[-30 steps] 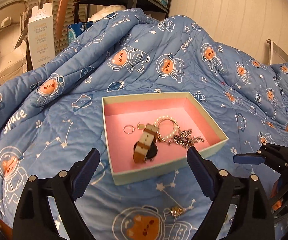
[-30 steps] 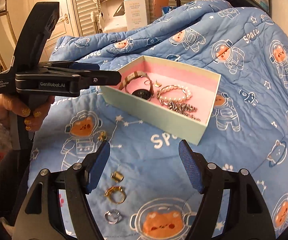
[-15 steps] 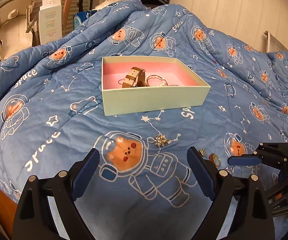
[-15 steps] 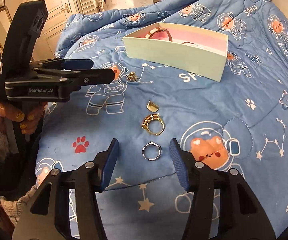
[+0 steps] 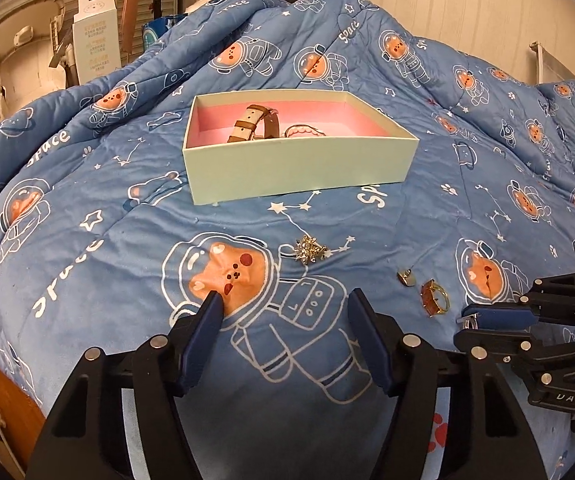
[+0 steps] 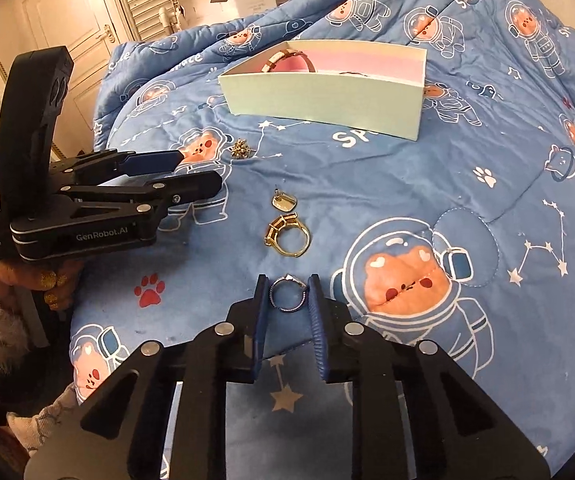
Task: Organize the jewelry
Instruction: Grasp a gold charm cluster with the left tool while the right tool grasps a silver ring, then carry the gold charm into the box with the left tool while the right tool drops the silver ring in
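My right gripper (image 6: 287,294): fingers narrowed around the silver ring (image 6: 288,294), lower centre, seemingly touching it.
My left gripper (image 5: 283,320): wide apart, holding nothing.
Gold ring (image 6: 287,236): centre.
Jewelry box (image 6: 323,96): upper centre.

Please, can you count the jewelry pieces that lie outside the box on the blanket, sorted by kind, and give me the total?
Rings: 2, a gold ring and a silver ring between the right gripper fingers
Small gold earring: 1
Sparkly cluster piece: 1
Total: 4 on the blanket
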The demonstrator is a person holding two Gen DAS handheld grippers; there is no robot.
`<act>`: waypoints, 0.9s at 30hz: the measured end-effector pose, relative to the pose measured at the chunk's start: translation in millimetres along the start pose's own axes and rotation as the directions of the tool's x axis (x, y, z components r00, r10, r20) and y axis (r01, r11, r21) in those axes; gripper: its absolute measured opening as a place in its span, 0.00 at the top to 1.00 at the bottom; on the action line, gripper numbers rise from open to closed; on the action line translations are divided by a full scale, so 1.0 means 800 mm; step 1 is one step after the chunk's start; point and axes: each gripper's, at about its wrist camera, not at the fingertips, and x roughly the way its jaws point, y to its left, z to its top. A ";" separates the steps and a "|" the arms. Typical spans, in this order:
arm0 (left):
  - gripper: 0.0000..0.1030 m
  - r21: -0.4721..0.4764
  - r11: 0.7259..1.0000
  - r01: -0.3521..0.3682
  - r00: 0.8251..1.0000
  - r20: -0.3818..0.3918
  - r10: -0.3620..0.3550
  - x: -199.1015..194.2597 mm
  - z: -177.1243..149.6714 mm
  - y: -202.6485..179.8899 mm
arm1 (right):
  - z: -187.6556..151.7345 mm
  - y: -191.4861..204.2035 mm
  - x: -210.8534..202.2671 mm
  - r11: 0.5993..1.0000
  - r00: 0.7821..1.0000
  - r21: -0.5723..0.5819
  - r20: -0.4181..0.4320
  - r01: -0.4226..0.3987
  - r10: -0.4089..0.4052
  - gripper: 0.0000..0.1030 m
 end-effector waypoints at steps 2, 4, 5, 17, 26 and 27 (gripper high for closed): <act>0.48 -0.004 1.000 0.003 1.000 -0.002 -0.003 0.002 0.004 0.002 | -0.002 -0.001 -0.002 1.000 1.000 0.006 0.000 0.001 -0.001 0.80; 0.53 0.008 1.000 0.004 1.000 -0.009 -0.004 0.007 0.011 0.001 | -0.004 -0.001 -0.004 1.000 1.000 0.012 0.001 0.004 -0.004 0.80; 0.56 0.019 1.000 -0.001 1.000 -0.017 0.001 0.010 0.014 -0.001 | -0.005 -0.001 -0.005 1.000 1.000 0.016 0.001 0.003 -0.003 0.80; 0.81 0.059 0.997 0.046 0.997 -0.072 -0.041 0.038 0.034 -0.019 | -0.007 -0.005 -0.007 0.999 1.000 0.040 0.003 -0.001 0.001 0.80; 0.81 0.005 0.994 0.112 0.994 -0.018 -0.112 0.002 0.023 -0.014 | 0.000 -0.004 -0.014 0.999 1.000 0.039 0.010 -0.014 0.014 0.80; 0.81 0.008 0.994 0.113 0.994 -0.014 -0.113 -0.003 0.024 -0.015 | 0.002 -0.004 -0.016 0.999 1.000 0.037 0.014 -0.017 0.017 0.80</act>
